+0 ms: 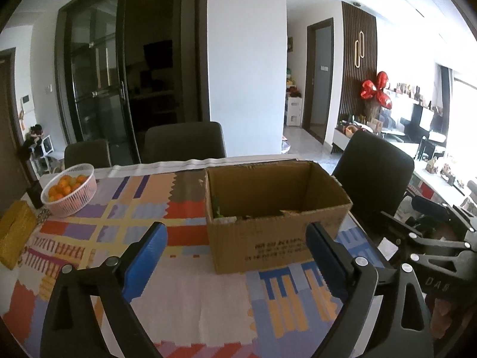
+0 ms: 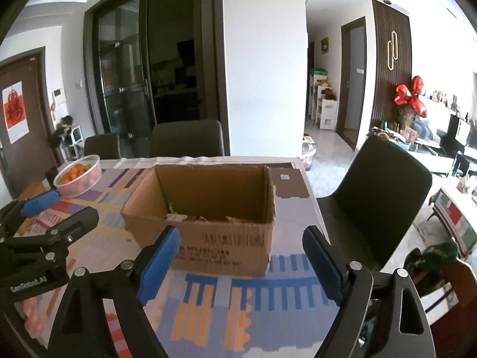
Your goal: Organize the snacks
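Open cardboard box (image 1: 277, 208) sits on the table (image 1: 184, 295), w/ a bright patchwork cloth (image 1: 98, 223) under it. Snack packets (image 2: 179, 216) lie low in the bottom of the box, only partly visible over the front wall, can't tell which kinds.

Left gripper (image 1: 237, 256) hangs short of the box's near side, blue pads (image 1: 146, 256) spread wide, nothing between them but cloth and box front. Right gripper (image 2: 241, 261) same story: jaws wide apart, empty, pointed at the box from just beside the left one. Neither touches the box.

Far left of the table there's a white mesh basket (image 1: 86, 197) w/ oranges (image 1: 61, 189), well apart from the box. A yellow tissue box (image 1: 15, 232) sits at the left edge, near the basket. Dark chairs (image 1: 184, 143) stand along the far side, another chair (image 2: 384, 197) at the right end. Red foil balloons (image 2: 410, 95) by the slatted wall in the bkgd.
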A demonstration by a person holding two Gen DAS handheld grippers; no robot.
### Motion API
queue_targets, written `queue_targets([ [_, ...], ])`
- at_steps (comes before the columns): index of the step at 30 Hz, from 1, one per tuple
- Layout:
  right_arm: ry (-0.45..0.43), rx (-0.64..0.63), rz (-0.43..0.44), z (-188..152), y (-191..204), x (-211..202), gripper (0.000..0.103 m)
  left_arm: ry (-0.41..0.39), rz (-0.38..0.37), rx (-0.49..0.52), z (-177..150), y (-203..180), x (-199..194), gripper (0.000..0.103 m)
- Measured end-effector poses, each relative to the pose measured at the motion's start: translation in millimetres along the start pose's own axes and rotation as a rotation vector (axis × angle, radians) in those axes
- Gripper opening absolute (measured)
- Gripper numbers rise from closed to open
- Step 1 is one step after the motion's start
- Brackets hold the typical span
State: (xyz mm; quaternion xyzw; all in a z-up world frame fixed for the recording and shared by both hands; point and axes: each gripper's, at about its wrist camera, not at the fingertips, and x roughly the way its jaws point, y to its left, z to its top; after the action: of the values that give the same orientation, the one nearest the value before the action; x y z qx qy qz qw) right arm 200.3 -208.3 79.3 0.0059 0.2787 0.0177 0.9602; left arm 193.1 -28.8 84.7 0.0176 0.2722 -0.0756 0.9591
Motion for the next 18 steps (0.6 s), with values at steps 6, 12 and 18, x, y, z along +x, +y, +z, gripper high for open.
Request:
queue_targets([
  [6,-0.021,-0.017,-0.012,-23,7,-32,0.088,-0.019,0.012,-0.004,-20,0,-30,0.099],
  [12,-0.037,-0.028,-0.015,-41,13,-57,0.089,-0.042,0.026,-0.007,-39,1,-55,0.101],
  [18,-0.053,-0.032,-0.022,-57,18,-79,0.089,-0.048,0.024,-0.001,-53,0,-73,0.102],
])
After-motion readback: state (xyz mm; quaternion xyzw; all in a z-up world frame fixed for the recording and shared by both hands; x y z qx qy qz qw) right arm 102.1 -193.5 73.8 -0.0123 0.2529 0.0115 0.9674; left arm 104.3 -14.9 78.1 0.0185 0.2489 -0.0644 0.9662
